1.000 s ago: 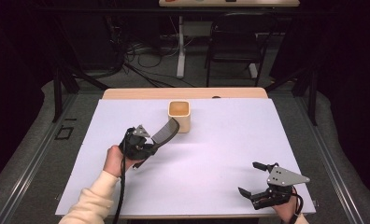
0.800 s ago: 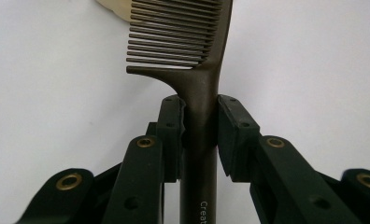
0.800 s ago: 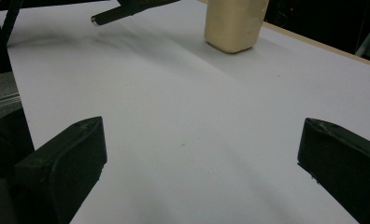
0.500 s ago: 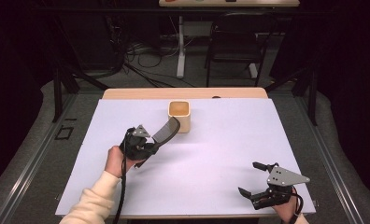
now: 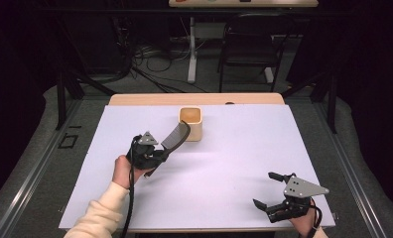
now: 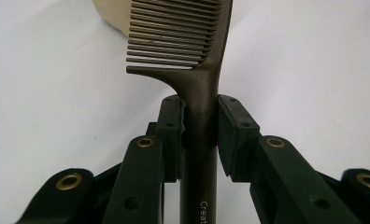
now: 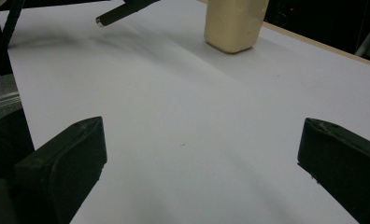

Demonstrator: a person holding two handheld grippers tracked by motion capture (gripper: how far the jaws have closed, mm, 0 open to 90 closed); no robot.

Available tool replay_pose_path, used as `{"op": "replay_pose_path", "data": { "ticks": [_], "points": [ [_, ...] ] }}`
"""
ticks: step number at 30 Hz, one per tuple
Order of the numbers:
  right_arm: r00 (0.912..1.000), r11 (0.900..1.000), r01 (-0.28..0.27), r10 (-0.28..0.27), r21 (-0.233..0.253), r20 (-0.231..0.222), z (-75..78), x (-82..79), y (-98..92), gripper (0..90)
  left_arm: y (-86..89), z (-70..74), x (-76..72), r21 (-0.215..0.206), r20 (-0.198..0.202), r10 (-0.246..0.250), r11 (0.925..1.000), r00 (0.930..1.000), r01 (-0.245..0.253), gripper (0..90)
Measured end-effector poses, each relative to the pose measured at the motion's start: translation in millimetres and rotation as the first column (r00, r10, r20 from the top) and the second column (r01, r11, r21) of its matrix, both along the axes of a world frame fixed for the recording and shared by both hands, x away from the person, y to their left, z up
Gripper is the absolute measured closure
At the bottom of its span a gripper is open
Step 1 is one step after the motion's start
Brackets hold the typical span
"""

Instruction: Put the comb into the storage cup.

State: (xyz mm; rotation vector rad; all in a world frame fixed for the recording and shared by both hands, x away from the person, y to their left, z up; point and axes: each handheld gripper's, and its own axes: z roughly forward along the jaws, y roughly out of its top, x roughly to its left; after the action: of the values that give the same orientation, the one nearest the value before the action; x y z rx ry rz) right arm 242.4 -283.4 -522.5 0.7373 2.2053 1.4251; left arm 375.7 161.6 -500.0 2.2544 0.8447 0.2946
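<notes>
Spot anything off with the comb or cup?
Nothing stands out. The left hand-held gripper clamps the comb squarely by its handle, teeth intact. The cup stands upright on the table. The right hand-held gripper is open.

A white sheet [image 5: 224, 163] covers nearly all of the wooden counter [image 5: 135, 99], leaving a bare strip along the far edge. A cream square cup [image 5: 191, 123] stands on the sheet near that edge.

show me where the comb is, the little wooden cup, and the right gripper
comb [image 6: 199, 116]: left gripper view, on its handle between the jaws.
wooden cup [image 5: 191, 130]: high view, on its front wall.
right gripper [image 5: 270, 190]: high view, midway between its open fingertips.
</notes>
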Motion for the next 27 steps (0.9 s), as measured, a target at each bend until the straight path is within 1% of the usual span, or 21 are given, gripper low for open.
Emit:
{"op": "replay_pose_path", "data": {
  "ticks": [2, 12, 19, 24, 27],
  "points": [
    [1.0000, 1.000, 0.001, -0.001, 0.001, -0.001, 0.0, 0.0, 0.0, 0.8, 0.2, -0.3, 0.4, 0.001, -0.002, -0.003, 1.0000, 1.0000, 0.003, 71.9],
    [1.0000, 1.000, 0.001, -0.001, 0.000, -0.002, -0.1, 0.0, 0.2, 0.8, 1.5, -0.8, 0.6, -0.026, 0.030, 0.018, 0.9995, 0.9994, -0.017, 71.9],
    [1.0000, 1.000, 0.003, -0.003, -0.002, -0.003, -0.3, 0.3, 0.2, 0.8, 2.3, -1.5, 2.1, -0.041, 0.044, 0.035, 0.9986, 0.9984, -0.033, 72.0],
    [1.0000, 1.000, 0.002, -0.002, -0.003, -0.002, -0.3, 0.4, 0.1, 0.9, 3.5, -0.8, 2.4, -0.053, 0.063, 0.047, 0.9977, 0.9969, -0.044, 71.9],
    [1.0000, 1.000, 0.003, -0.003, -0.004, -0.002, -0.3, 0.4, 0.0, 0.8, 4.6, 0.3, 2.5, -0.068, 0.074, 0.061, 0.9961, 0.9954, -0.056, 71.9]
  ]
}}
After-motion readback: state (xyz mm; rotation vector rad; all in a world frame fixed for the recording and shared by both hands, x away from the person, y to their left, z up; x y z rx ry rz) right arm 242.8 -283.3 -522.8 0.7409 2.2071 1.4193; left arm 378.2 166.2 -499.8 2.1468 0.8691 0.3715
